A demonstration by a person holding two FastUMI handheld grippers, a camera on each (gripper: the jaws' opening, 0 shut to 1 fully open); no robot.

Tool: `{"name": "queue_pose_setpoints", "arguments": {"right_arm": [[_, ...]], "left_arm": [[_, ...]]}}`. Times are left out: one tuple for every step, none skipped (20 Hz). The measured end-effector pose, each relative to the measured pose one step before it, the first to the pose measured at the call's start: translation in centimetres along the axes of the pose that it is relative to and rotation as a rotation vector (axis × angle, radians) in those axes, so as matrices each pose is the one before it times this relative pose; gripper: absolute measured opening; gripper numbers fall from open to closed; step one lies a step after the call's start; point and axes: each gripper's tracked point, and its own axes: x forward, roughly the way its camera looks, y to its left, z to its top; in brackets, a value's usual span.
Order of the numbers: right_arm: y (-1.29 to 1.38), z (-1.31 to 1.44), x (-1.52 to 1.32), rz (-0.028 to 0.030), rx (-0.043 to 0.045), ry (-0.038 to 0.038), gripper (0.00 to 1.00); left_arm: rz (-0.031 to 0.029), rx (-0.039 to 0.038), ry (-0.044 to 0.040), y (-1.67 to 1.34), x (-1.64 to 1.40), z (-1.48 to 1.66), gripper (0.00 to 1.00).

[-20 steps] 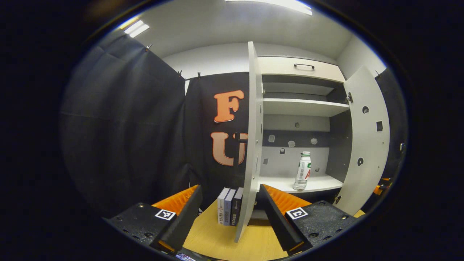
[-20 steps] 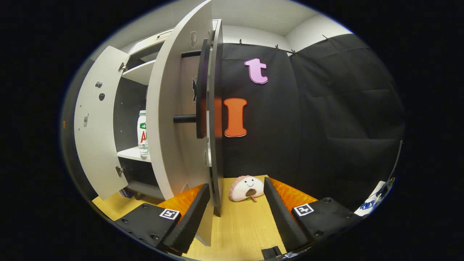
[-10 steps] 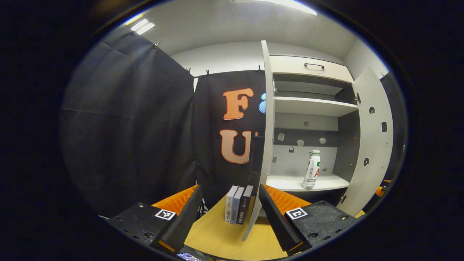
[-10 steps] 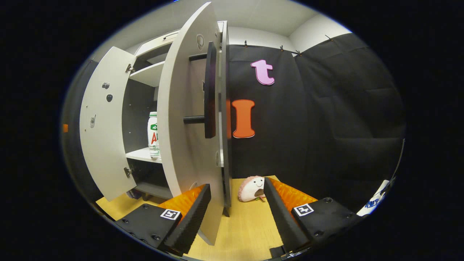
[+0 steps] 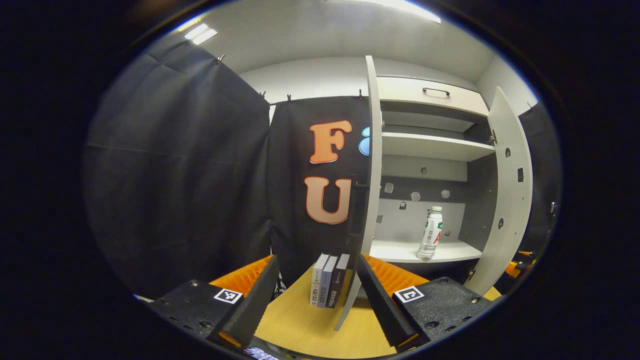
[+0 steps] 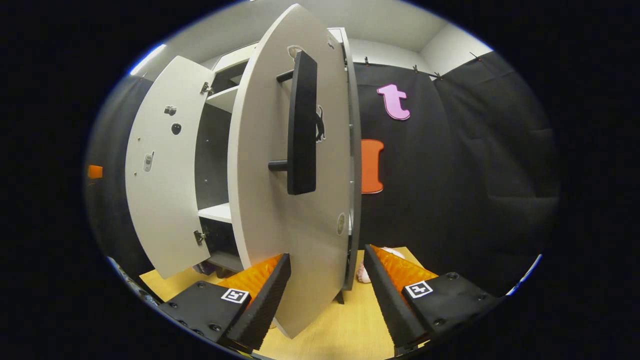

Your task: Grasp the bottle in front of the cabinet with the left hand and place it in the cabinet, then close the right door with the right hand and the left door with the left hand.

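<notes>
Black textured bodies on left gripper point(image 5: 314, 295) and right gripper point(image 6: 325, 295), screw-studded; square black-and-white marker beside each ribbed, wedge-shaped finger.

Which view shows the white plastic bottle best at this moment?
The left gripper view: the white plastic bottle stands upright in full on the cabinet's lower shelf. In the right gripper view, the right door covers that spot.

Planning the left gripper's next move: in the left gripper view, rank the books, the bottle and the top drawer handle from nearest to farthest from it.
1. Books: standing on the table just ahead, left of the left door's edge.
2. Bottle: upright on the lower shelf, to the right.
3. Drawer handle: up top, farthest.
</notes>
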Motion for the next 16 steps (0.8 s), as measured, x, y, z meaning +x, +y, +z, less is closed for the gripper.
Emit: {"name": "queue_pose_setpoints", "arguments": {"right_arm": [[0.634,0.083,0.444,0.00585,-0.00916,-0.00681,0.97],[0.412,0.025,0.442,-0.00141,-0.00873,-0.00697,0.97],[0.246,0.018,0.579,-0.00514,-0.00512,-0.00563,0.97],[0.322,0.007,0.607,-0.00157,-0.0022,-0.00537,0.97],[0.381,0.063,0.602,0.00381,0.00056,-0.00511,0.97],[0.563,0.029,0.525,0.00553,0.00184,-0.00387,0.97],[0.459,-0.04,0.717,0.00234,-0.00005,-0.00669,0.97],[0.254,-0.066,0.773,0.00259,-0.00379,-0.00387,0.97],[0.393,-0.122,0.74,0.00658,-0.00467,-0.00084,0.97],[0.685,-0.115,0.807,0.01094,-0.00489,0.0004,0.97],[1.324,0.117,1.102,0.01791,-0.00679,0.00202,0.98],[0.752,0.02,1.032,0.00413,-0.01708,0.00143,0.98],[0.341,-0.048,0.963,-0.01116,-0.02163,0.00195,1.0],[0.486,-0.041,0.746,-0.00265,-0.01381,0.00436,0.89],[0.613,0.088,0.535,0.00412,-0.00166,0.00483,0.98],[0.432,-0.064,0.309,0.00425,0.00566,0.0092,0.98]], "left_arm": [[0.00629,-0.00129,0.00255,0.399,-0.053,-0.14,0.95],[0.00644,-0.00089,0.00259,0.343,-0.033,-0.204,0.95],[0.00686,-0.00109,0.00179,0.496,0.027,-0.114,0.95],[0.00487,-0.00006,0.00208,0.311,-0.013,-0.117,0.95],[0.00461,0.00214,0.00302,0.261,-0.133,-0.234,0.95],[0.00715,0.00303,0.00254,0.36,0.006,-0.174,0.95],[0.00634,0.00181,0.00284,0.379,0.095,-0.197,0.95],[0.00606,-0.00041,0.00184,0.352,0.006,-0.096,0.95],[0.00418,-0.00143,0.0016,0.303,0.041,-0.208,0.95],[0.00372,-0.00072,0.00256,0.163,0.096,-0.134,0.95],[0.00198,0.00126,0.00348,0.252,-0.002,-0.274,0.95],[0.00299,0.00306,0.00064,0.161,0.099,-0.08,0.95],[0.00331,0.00464,-0.00128,0.26,0.24,-0.078,0.93],[0.00558,0.007,0.00161,0.219,0.241,-0.15,0.95],[0.00541,0.00792,0.00037,0.271,0.09,-0.111,0.95],[0.00488,0.00655,0.00145,0.211,0.082,-0.137,0.95]]}}
